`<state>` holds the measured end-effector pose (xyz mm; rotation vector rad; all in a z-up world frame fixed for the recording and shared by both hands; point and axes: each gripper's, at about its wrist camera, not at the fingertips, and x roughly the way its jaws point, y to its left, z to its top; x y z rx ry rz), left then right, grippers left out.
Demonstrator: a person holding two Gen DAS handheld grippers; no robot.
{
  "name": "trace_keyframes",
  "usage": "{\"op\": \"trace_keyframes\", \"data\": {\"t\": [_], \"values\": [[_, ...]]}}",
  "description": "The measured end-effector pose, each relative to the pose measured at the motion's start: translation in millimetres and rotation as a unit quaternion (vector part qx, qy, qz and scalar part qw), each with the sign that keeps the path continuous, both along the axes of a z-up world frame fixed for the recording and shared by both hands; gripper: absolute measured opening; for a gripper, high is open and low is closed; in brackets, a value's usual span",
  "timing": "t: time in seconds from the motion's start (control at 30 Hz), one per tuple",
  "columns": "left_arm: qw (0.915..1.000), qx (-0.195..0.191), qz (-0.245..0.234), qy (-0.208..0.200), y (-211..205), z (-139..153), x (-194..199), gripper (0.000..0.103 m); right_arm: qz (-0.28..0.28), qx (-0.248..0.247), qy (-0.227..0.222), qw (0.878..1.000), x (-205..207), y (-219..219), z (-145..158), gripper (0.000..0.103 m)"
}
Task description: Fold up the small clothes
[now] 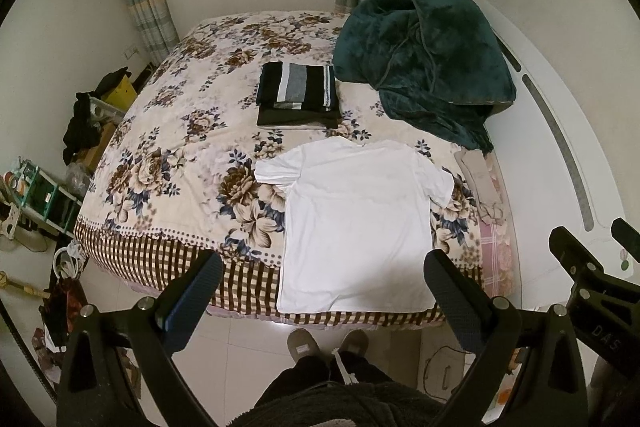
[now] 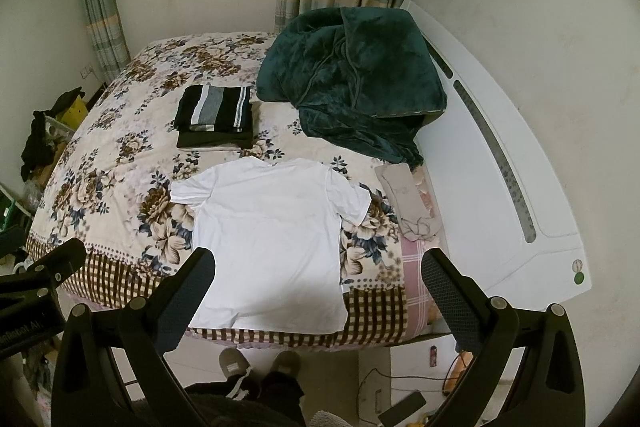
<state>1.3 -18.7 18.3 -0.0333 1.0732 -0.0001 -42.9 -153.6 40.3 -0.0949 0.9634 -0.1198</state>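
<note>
A white T-shirt (image 1: 356,223) of thin, smooth, matt cloth lies on the bed's floral bedspread (image 1: 180,163), a soft printed fabric with a checked border at the near edge. A teal blanket (image 1: 424,55) at the far right corner looks plush and velvety, with a slight sheen. The folded stack (image 1: 298,95) is striped knit cloth. The headboard (image 2: 520,163) is glossy white. Each tool has matt black plastic fingers (image 2: 188,299) with textured pads and bright metal screws. The floor tiles (image 1: 248,351) shine.

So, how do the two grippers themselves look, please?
Both the left gripper and the right gripper are black, with angular frames, silver screws and dark textured pads. White lettering marks the bodies seen at the picture edges. No cables or sleeves are visible.
</note>
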Motion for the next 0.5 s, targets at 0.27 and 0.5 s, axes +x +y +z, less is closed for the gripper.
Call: {"op": "trace_keyframes", "data": {"t": [0.27,0.5], "values": [[1.0000,-0.001,0.001,-0.002,-0.6,1.4,0.9,0.103,0.001,-0.001,-0.001,1.000,2.3,-3.2,5.8,0.103],[1.0000,-0.001,0.001,-0.003,0.1,1.7,0.3,0.103,0.001,-0.001,-0.003,1.000,3.5,-4.1,7.0,0.103]]}}
